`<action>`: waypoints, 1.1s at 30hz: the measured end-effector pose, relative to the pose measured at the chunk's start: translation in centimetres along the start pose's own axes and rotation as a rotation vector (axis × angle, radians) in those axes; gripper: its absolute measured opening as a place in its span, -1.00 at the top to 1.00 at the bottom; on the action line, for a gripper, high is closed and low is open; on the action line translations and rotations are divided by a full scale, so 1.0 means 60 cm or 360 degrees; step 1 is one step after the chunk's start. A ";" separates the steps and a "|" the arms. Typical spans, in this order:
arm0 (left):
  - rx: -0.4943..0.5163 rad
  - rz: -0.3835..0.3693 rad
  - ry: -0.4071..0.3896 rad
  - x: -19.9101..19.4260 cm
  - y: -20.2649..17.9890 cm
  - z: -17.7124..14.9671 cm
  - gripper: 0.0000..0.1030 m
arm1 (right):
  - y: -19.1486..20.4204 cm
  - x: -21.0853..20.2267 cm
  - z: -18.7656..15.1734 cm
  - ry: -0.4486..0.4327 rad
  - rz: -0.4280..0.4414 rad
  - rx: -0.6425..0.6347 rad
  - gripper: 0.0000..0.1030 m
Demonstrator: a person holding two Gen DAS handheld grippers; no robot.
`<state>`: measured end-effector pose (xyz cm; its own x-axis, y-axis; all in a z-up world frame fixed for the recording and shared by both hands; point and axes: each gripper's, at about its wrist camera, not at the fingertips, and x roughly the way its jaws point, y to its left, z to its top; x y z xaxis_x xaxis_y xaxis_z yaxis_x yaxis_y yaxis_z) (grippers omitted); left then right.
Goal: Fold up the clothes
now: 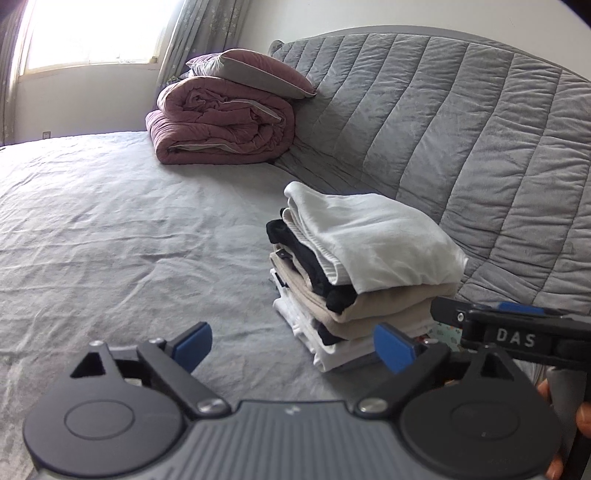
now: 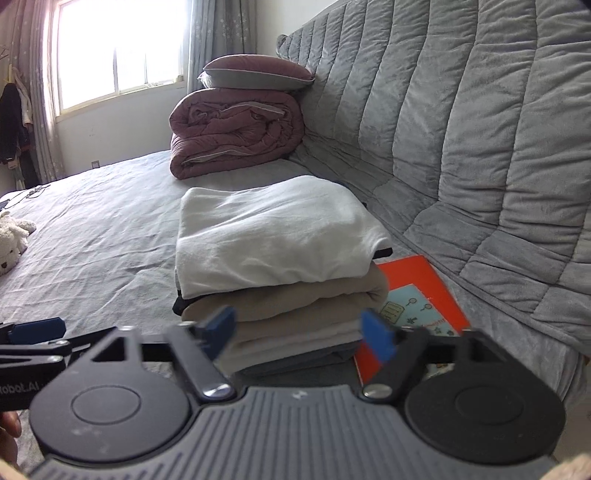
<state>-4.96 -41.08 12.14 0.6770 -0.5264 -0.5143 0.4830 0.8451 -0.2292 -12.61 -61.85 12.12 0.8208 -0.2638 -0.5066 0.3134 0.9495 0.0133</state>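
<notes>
This is a bedroom in a home. A wide bed [image 1: 110,221] with a wrinkled pale grey sheet fills the lower and left parts of both views. A quilted grey headboard cover [image 2: 480,129] rises on the right. At the upper centre a rolled mauve duvet [image 1: 221,125] lies on the bed with a pillow [image 1: 255,72] on top. A bright window [image 2: 118,55] with patterned curtains [image 2: 221,26] sits at the upper left. A white plush toy [image 2: 13,240] lies at the left edge, and dark clothing [image 2: 13,122] hangs beside the window.
</notes>
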 end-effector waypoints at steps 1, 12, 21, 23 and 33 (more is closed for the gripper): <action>-0.0006 0.0005 -0.0005 -0.001 0.001 -0.002 -0.96 | 0.001 -0.003 -0.002 -0.0019 -0.0013 -0.0012 -1.00; -0.0040 0.0046 0.0119 0.012 0.010 -0.004 -0.99 | 0.017 0.014 -0.015 0.0118 -0.0073 -0.0132 -1.00; 0.0037 0.0106 0.0162 0.027 0.003 -0.008 -0.99 | 0.021 0.014 -0.013 0.0090 -0.0124 -0.0147 -1.00; 0.0112 0.0134 0.0142 0.027 -0.007 -0.007 -0.99 | 0.017 0.013 -0.011 0.0080 -0.0138 -0.0124 -1.00; 0.0186 0.0176 0.0123 0.029 -0.028 0.001 -0.99 | 0.006 0.013 -0.010 0.0068 -0.0177 -0.0084 -1.00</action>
<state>-4.55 -43.43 11.70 0.6869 -0.4184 -0.5943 0.4724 0.8784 -0.0725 -12.13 -61.64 11.21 0.7609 -0.3613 -0.5389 0.3746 0.9228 -0.0898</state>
